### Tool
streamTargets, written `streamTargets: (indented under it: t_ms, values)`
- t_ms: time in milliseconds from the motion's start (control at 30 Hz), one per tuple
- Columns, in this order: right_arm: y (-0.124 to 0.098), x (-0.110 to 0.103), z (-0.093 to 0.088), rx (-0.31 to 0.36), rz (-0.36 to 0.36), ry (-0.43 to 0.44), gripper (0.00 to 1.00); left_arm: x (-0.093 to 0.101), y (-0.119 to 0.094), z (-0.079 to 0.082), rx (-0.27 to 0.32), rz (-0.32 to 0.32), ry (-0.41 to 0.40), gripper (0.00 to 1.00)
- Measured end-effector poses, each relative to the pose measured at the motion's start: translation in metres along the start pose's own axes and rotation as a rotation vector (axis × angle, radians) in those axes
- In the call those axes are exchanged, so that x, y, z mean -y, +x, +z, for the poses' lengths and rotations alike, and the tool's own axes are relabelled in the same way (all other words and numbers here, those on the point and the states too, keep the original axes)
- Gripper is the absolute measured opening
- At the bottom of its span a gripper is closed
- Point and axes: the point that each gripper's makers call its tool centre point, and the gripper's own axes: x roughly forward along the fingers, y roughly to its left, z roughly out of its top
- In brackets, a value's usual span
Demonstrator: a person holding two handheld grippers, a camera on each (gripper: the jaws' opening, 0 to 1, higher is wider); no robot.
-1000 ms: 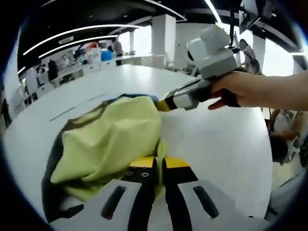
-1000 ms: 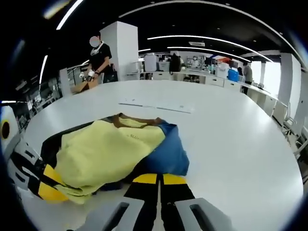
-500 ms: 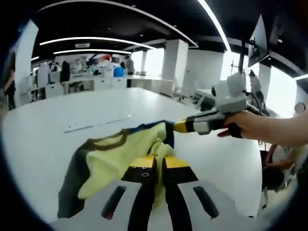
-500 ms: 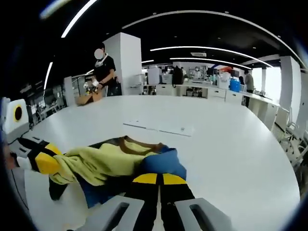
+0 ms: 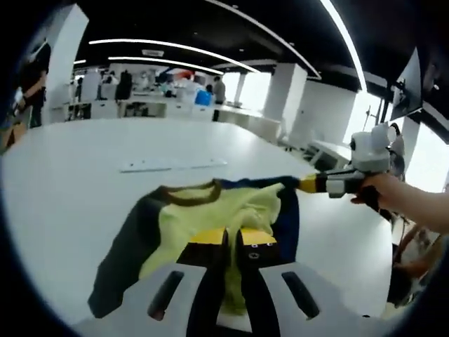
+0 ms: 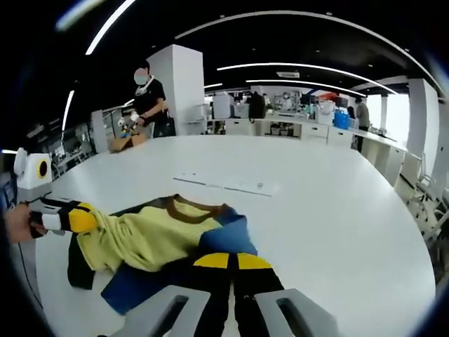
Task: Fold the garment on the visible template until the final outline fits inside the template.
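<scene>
A shirt with a yellow-green body, a brown collar, one dark sleeve and one blue sleeve lies partly spread on the white table. At the bottom of the left gripper view, my left gripper is shut on the yellow hem. My right gripper, held by a hand, pinches the blue sleeve edge at the right. In the right gripper view the shirt stretches from my right gripper, shut on blue cloth, to my left gripper at the far left.
A thin pale strip lies flat on the table just beyond the collar. A person stands by a cardboard box at the table's far edge. Desks and white columns line the room behind.
The two grippers have drawn apart with the cloth in them. The bunched shirt has opened out, so the collar and both sleeves now show.
</scene>
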Motion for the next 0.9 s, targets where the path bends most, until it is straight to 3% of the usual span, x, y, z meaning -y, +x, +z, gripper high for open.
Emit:
streamTargets:
  t_ms: [67, 367, 733, 833, 900]
  values:
    - [0.005, 0.004, -0.007, -0.021, -0.011, 0.015, 0.0, -0.008, 0.003, -0.004, -0.011, 0.015, -0.033, 0.02]
    - [0.019, 0.01, -0.022, -0.064, -0.022, 0.023, 0.0, -0.028, 0.01, -0.018, -0.044, 0.056, -0.047, 0.02]
    - [0.023, 0.013, -0.028, -0.062, -0.037, 0.048, 0.0, -0.034, 0.009, -0.021, -0.06, 0.096, 0.019, 0.09]
    - [0.018, 0.011, -0.032, -0.069, -0.032, 0.073, 0.07, -0.03, 0.002, -0.015, -0.04, 0.088, 0.046, 0.15]
    - [0.014, 0.005, -0.034, -0.076, -0.016, 0.087, 0.2, -0.026, -0.002, -0.01, -0.03, 0.074, 0.072, 0.19]
